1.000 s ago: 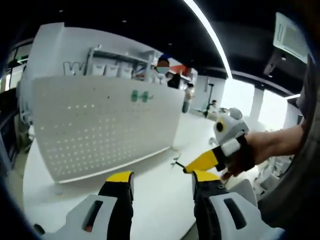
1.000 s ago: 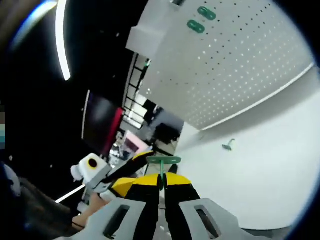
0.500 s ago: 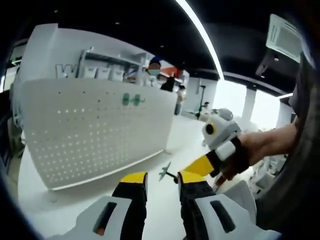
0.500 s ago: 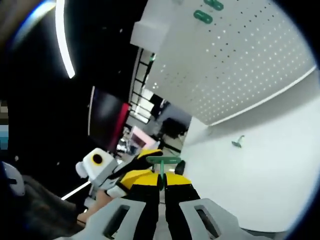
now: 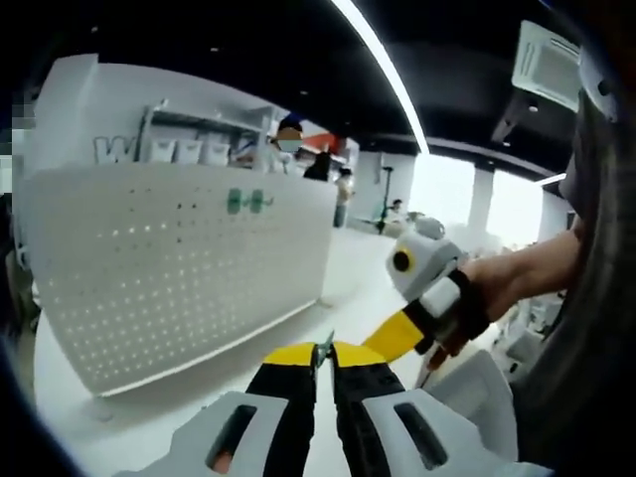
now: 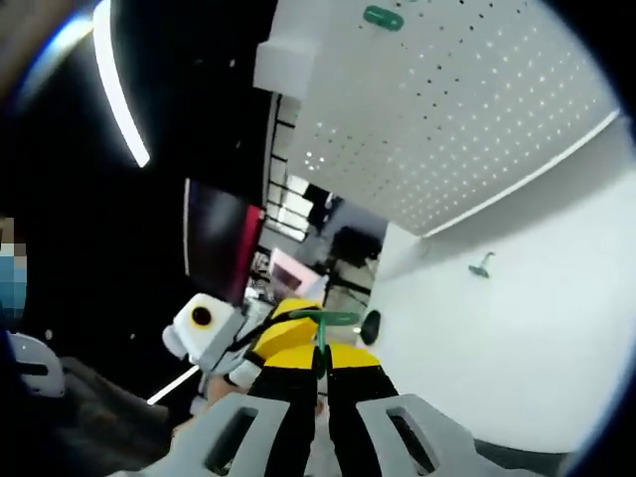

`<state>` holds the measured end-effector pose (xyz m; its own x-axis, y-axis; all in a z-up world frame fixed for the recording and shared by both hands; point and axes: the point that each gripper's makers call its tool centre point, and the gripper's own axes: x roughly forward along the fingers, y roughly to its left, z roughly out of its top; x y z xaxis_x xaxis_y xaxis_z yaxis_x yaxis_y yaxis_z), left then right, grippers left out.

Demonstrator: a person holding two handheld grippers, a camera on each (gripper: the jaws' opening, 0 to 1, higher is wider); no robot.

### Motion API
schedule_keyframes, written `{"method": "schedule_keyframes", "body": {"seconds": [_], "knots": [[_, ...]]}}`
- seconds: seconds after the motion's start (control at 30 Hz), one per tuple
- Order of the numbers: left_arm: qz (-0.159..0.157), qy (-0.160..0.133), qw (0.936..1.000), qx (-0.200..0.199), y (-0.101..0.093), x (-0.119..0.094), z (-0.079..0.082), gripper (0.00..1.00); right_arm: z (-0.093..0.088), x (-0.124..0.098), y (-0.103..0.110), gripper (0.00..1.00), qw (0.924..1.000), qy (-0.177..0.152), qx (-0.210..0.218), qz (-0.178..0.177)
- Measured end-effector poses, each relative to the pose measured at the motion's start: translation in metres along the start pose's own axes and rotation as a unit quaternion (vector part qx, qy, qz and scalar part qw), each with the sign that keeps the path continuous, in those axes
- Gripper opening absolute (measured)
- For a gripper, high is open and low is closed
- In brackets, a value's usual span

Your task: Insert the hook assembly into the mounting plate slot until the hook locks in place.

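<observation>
White tabletop (image 5: pixel 199 397) runs under a large white pegboard (image 5: pixel 179 268), the mounting plate, which stands upright at its far side with two green clips (image 5: pixel 244 202) already seated near its top edge.

In the right gripper view the hook (image 6: pixel 323 323), a small green piece with a crossbar, sits pinched between the clenched jaws of the right gripper (image 6: pixel 320 360), crossbar forward, probably so it can be offered to a slot. The left gripper (image 5: pixel 323 356) has its jaws drawn nearly together on the hook's thin stem just where the right gripper's yellow tip meets them; whether it truly grips I cannot tell. This looks like a hand-over or a re-grip, both tools well short of the pegboard.

Another green hook (image 6: pixel 482 265) lies loose on the table near the board's foot. People stand in the background.
</observation>
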<state>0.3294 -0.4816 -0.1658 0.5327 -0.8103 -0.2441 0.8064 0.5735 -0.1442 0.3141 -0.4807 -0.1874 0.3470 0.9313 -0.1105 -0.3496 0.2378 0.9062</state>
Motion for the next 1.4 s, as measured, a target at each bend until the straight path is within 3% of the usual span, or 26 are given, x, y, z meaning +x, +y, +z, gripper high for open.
{"method": "schedule_keyframes", "body": {"seconds": [0.23,0.4,0.7,0.87,0.97,1.03,1.2,1.33,1.4], "knots": [[-0.012,0.004,0.9995,0.027,-0.002,0.003,0.002,0.04,0.002,-0.003,0.001,0.01,0.9994,0.005,0.027,0.022],[-0.012,0.013,0.9989,0.043,-0.002,0.004,0.002,0.03,0.002,-0.003,0.003,0.01,0.9998,0.011,-0.004,0.015],[0.000,0.012,0.9997,0.019,0.006,0.003,0.005,0.03,0.011,-0.002,0.006,0.01,0.9986,0.002,-0.054,0.003],[0.028,0.021,0.9994,-0.008,0.016,0.000,0.002,0.03,0.016,-0.003,0.006,0.02,0.9928,-0.001,-0.117,-0.025],[0.048,0.028,0.9977,-0.040,0.025,-0.003,0.000,0.03,0.019,-0.006,0.003,0.04,0.9787,0.010,-0.196,-0.059],[0.059,0.034,0.9963,-0.052,0.030,-0.005,-0.002,0.03,0.021,-0.008,0.001,0.05,0.9624,0.017,-0.255,-0.091],[0.079,0.040,0.9924,-0.086,0.040,-0.008,-0.006,0.03,0.023,-0.013,-0.006,0.07,0.9365,0.029,-0.320,-0.140],[0.080,0.047,0.9881,-0.123,0.040,-0.008,-0.010,0.03,0.016,-0.017,-0.014,0.08,0.8938,0.059,-0.407,-0.179],[0.081,0.054,0.9859,-0.136,0.039,-0.007,-0.014,0.03,0.013,-0.017,-0.014,0.09,0.8809,0.061,-0.430,-0.188]]}}
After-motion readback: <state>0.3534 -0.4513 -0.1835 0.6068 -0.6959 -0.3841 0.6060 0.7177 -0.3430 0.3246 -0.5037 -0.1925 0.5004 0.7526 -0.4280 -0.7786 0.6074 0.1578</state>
